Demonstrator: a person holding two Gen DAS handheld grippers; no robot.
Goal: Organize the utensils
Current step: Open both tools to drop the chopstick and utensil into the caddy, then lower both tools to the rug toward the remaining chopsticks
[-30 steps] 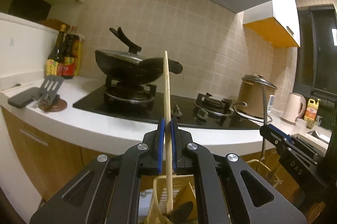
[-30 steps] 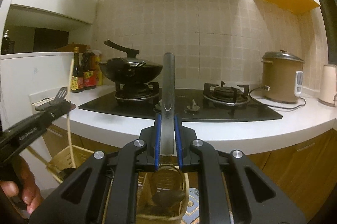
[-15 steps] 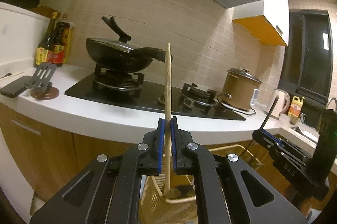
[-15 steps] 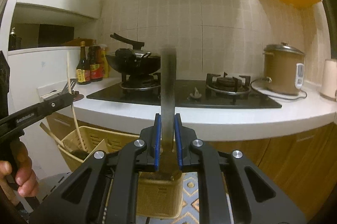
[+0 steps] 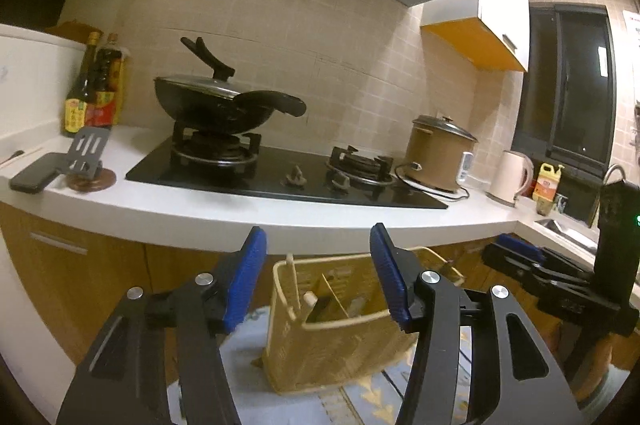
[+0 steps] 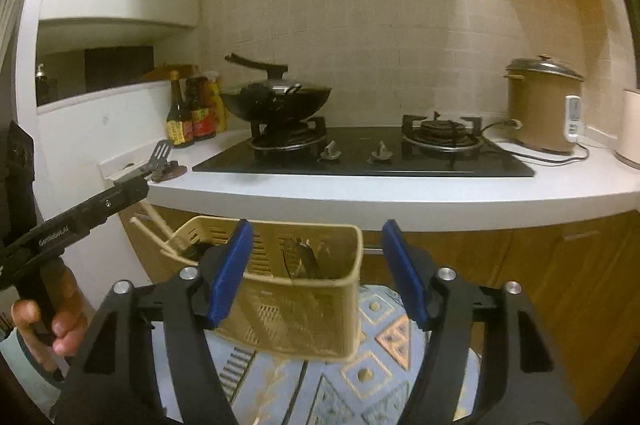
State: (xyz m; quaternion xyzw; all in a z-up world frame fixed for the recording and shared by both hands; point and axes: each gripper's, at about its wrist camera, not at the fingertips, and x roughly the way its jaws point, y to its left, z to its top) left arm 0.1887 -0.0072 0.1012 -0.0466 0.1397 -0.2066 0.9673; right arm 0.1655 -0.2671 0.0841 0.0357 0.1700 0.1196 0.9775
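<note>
A beige slotted utensil basket (image 5: 332,341) stands on a patterned mat in front of me; it also shows in the right wrist view (image 6: 300,301). Wooden chopsticks (image 5: 294,285) stand in its left compartment and stick out in the right wrist view (image 6: 154,237). Dark metal utensils (image 6: 304,259) rest in its right compartment. My left gripper (image 5: 318,277) is open and empty, just above and in front of the basket. My right gripper (image 6: 316,273) is open and empty, also just above the basket.
A white counter (image 5: 280,217) carries a black hob (image 5: 280,177) with a lidded wok (image 5: 216,105), sauce bottles (image 5: 96,85), a slotted spatula on a stand (image 5: 86,153), a rice cooker (image 5: 440,153) and a kettle (image 5: 514,177). Wooden cabinets (image 6: 560,265) lie below.
Both grippers have opened. The left one let go of the wooden chopstick and the right one let go of the metal utensil; both now sit in the basket. Both grippers have risen and drawn back.
</note>
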